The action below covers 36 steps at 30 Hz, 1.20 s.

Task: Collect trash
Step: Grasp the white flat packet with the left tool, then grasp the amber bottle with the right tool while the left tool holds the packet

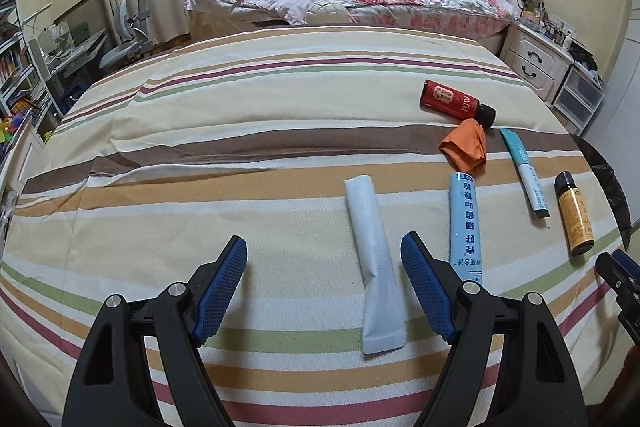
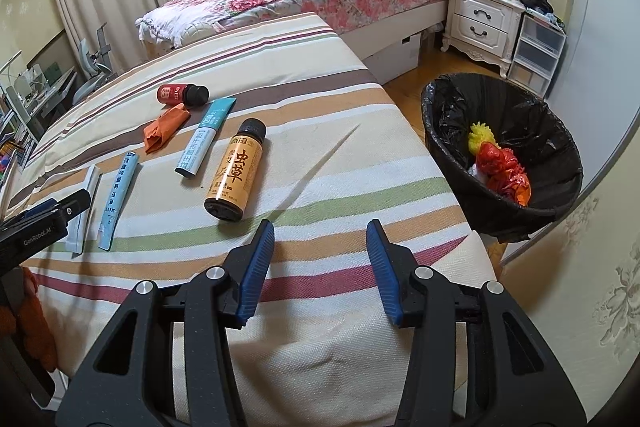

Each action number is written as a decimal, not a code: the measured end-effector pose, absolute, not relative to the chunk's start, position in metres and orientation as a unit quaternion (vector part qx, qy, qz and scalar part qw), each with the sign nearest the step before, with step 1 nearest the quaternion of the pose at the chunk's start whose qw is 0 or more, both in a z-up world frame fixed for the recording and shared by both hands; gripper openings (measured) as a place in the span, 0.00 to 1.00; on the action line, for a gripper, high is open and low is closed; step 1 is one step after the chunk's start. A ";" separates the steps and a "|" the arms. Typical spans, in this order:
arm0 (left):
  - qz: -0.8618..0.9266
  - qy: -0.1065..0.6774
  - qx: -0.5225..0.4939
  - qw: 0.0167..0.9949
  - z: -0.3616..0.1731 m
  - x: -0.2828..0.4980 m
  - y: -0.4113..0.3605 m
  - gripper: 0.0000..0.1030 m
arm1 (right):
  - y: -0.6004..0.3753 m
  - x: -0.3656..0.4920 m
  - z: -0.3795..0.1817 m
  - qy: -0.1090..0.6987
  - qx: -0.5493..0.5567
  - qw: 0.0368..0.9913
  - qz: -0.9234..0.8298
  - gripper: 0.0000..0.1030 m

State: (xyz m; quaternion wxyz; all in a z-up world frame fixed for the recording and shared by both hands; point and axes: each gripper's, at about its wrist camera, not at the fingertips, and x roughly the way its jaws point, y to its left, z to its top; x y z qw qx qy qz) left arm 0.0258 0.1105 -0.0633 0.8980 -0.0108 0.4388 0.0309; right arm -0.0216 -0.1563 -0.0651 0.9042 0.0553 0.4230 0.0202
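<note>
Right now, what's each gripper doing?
Left gripper: open, empty, white sachet lying between its fingers.
Right gripper: open, empty, over the striped cloth.

bottles: two, a red one and an orange one
sachets: three, white, light blue, teal-and-white
crumpled orange wrapper: one
bin: one
beds: two
</note>
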 end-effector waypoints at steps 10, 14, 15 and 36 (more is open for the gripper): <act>0.003 0.440 0.000 0.898 -0.065 0.017 0.104 0.25 | -0.155 -0.021 -0.065 0.423 0.053 0.904 0.021 0.45; -0.008 0.438 -0.009 0.899 -0.064 0.016 0.106 0.17 | -0.152 -0.022 -0.062 0.421 0.050 0.905 0.023 0.45; -0.009 0.438 -0.009 0.899 -0.064 0.016 0.106 0.17 | -0.151 -0.022 -0.060 0.420 0.049 0.906 0.023 0.45; 0.005 0.424 -0.029 0.905 -0.056 0.023 0.128 0.17 | -0.112 0.018 -0.045 0.414 0.015 0.908 0.062 0.37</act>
